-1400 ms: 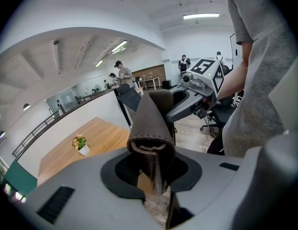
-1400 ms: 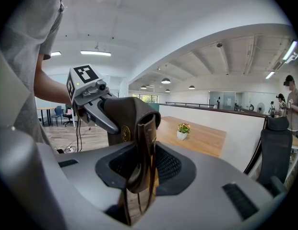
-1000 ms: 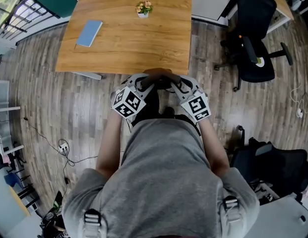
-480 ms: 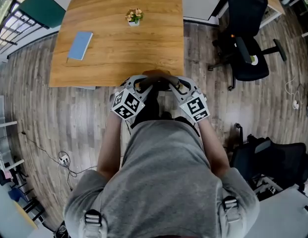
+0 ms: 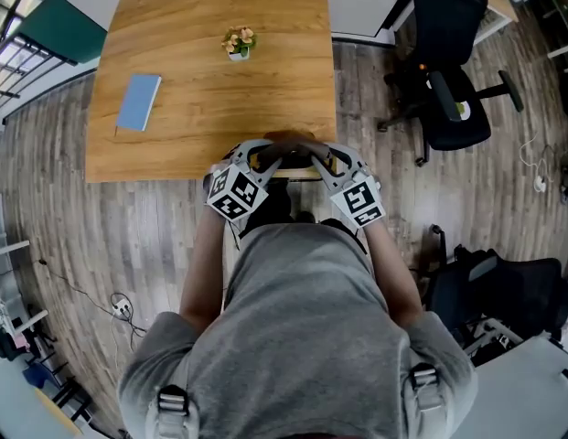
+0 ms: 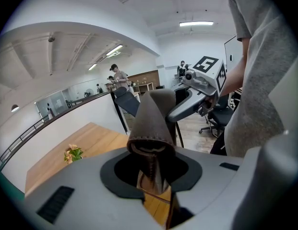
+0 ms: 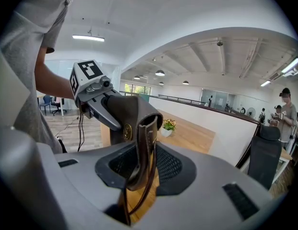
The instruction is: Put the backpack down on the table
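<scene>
Backpack [image 5: 276,201] hangs dark just off the table's [image 5: 174,144] near edge, toward its right corner, not resting on the top. Left gripper [image 5: 263,160] and right gripper [image 5: 322,160] face each other, each pinching the brown strap [image 6: 151,123].

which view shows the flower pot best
Right gripper view: the flower pot shows side-on, blooms and white pot both clear. Head view shows it small from above; left gripper view shows only its blooms, pot hidden.
</scene>
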{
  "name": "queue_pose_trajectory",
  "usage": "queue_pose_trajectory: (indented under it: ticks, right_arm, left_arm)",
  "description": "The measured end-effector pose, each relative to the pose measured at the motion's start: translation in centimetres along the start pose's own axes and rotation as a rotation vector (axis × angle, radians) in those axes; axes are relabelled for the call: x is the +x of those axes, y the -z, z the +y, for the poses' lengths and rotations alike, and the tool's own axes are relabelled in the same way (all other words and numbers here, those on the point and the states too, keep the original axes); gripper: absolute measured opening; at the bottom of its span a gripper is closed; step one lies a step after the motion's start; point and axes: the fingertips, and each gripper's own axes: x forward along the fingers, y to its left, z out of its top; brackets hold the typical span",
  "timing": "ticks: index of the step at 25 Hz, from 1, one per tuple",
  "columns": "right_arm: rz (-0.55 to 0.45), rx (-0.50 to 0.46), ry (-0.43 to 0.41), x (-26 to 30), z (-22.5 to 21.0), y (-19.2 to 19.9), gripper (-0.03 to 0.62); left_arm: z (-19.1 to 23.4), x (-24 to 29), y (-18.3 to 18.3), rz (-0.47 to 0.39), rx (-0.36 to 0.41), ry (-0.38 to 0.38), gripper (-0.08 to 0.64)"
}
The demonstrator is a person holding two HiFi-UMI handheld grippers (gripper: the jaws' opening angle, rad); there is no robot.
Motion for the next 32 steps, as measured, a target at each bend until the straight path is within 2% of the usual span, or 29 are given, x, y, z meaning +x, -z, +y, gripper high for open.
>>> queue_pose_trajectory:
  ticks: [32]
  right_arm:
    - [0.130,0.030,0.034,9.4,-6.2,1.2,0.112]
  left_arm:
    - [9.6,6.1,3.2,0.020,-0.004,0.121,0.110]
